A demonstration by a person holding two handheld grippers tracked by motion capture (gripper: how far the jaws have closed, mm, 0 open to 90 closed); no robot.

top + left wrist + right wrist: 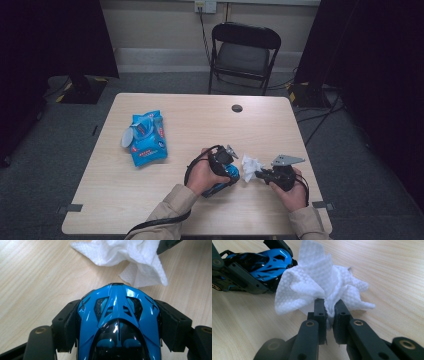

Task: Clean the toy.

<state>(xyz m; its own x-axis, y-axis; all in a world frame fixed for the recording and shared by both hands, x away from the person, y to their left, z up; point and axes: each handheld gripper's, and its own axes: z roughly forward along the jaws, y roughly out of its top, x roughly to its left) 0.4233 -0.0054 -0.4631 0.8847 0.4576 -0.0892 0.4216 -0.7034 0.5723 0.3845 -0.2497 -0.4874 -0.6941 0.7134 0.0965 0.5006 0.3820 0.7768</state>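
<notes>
A glossy blue toy car [117, 322] sits between the jaws of my left gripper [117, 315], whose pads press on both its sides; the same blue toy car [227, 175] lies low over the table in the high view. My right gripper [329, 307] is shut on a crumpled white wipe [317, 282], pinching its bunched middle. The wipe [251, 165] hangs just right of the car's nose, between my left gripper [231, 172] and my right gripper [259, 174]. In the right gripper view the car [269, 263] lies at the upper left, apart from the wipe.
A blue pack of wet wipes [146, 137] with its lid flap open lies on the left half of the wooden table [200, 120]. A cable hole [237, 108] sits near the far edge. A black folding chair [242, 55] stands behind the table.
</notes>
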